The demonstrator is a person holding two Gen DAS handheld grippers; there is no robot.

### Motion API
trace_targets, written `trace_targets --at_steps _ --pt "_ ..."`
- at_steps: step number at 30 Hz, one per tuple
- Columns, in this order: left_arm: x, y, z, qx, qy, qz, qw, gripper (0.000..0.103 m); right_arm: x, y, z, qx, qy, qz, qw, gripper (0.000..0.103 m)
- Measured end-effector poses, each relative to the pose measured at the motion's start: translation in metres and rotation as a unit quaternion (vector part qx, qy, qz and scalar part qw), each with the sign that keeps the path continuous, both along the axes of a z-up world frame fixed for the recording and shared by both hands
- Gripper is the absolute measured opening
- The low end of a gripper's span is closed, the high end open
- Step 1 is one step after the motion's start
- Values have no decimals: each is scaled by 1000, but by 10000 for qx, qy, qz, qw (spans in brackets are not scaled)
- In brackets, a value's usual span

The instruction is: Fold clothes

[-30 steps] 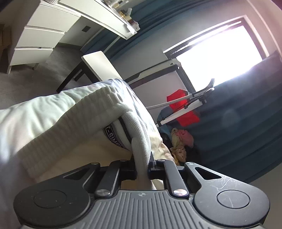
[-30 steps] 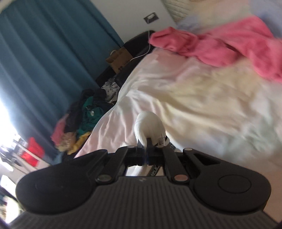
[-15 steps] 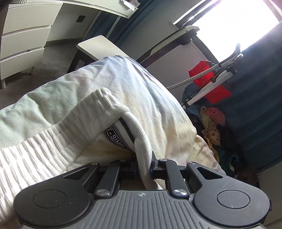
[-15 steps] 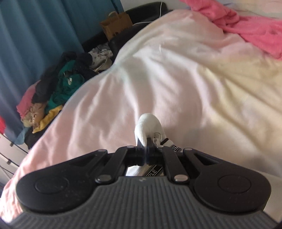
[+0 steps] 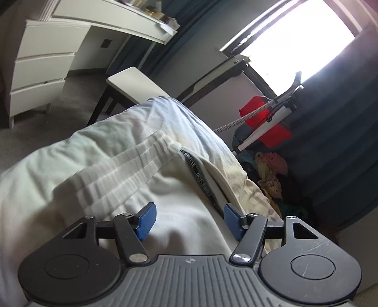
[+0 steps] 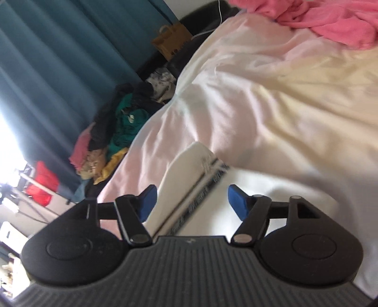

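A white garment with a ribbed hem (image 5: 132,170) and a black lettered band (image 5: 200,181) lies on the pale bed sheet (image 5: 78,146). My left gripper (image 5: 189,220) is open just above it, blue pads (image 5: 146,218) apart, holding nothing. In the right wrist view the same white garment (image 6: 186,170) and its lettered band (image 6: 200,191) lie flat on the sheet (image 6: 271,99). My right gripper (image 6: 191,203) is open over it and empty.
A pink garment (image 6: 330,21) lies at the far end of the bed. A heap of clothes (image 6: 118,132) sits on the floor beside the bed, also in the left wrist view (image 5: 271,174). White drawers (image 5: 40,63), a bench (image 5: 134,85) and a red item (image 5: 264,122) stand beyond.
Both grippers were shut on the white garment's edge and have opened and let go. The garment has dropped flat onto the bed.
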State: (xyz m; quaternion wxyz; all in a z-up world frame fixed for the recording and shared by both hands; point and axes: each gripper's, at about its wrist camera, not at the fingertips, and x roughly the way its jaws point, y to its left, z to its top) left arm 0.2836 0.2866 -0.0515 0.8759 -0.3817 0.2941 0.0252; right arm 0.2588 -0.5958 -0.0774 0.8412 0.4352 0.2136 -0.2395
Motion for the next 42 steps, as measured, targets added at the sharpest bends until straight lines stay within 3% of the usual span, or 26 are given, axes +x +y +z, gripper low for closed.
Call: trace_targets --at_steps 4,8,11,16,18,21,24,25,28,29,30,33,40,42 --pt "-62 2 -18 -615 -79 249 9978 69 -70 13 -18 821 -662 -66 9944 70" --pt "-100 0 -40 -1210 83 511 9913 69 -118 25 -54 1689 -993 -241 9803 70" --pt "-107 -2 -54 -1606 325 693 9840 69 -134 31 -73 1781 -1213 -168 9764 69" --pt "-90 -5 -72 -1745 354 910 9798 69 -124 30 -107 2186 -1488 -144 9643 67" --pt "-77 -4 -79 -1713 378 949 9799 69 -108 28 -115 2223 -1487 -63 9636 66" --pt "-57 2 -84 -1620 216 1160 9797 69 -79 25 -117 1831 -1470 46 9720 66" --pt "-30 9 -83 -1521 256 1324 9791 68 -55 14 -116 1548 -1526 -130 9760 58" --pt "-22 11 -79 -1412 272 1347 9804 66 -49 8 -118 1562 -1601 -299 9742 57" --pt "-6 9 -65 -826 702 1432 9837 47 -34 -2 -135 1991 -1953 -688 9578 49" --pt "-5 8 -60 -690 820 1449 9836 38 -29 -5 -141 2141 -2072 -814 9511 46" --pt "-6 8 -54 -596 858 1452 9839 27 -26 -4 -144 2133 -2115 -864 9499 36" --pt "-9 9 -31 -413 783 1367 9866 15 -29 2 -136 1977 -2032 -921 9545 19" --pt "-37 14 30 -332 571 1169 9910 12 -49 11 -109 1843 -1958 -1036 9576 14" --pt "-59 22 40 -537 567 1165 9901 12 -66 11 -102 1888 -1910 -1012 9579 13"
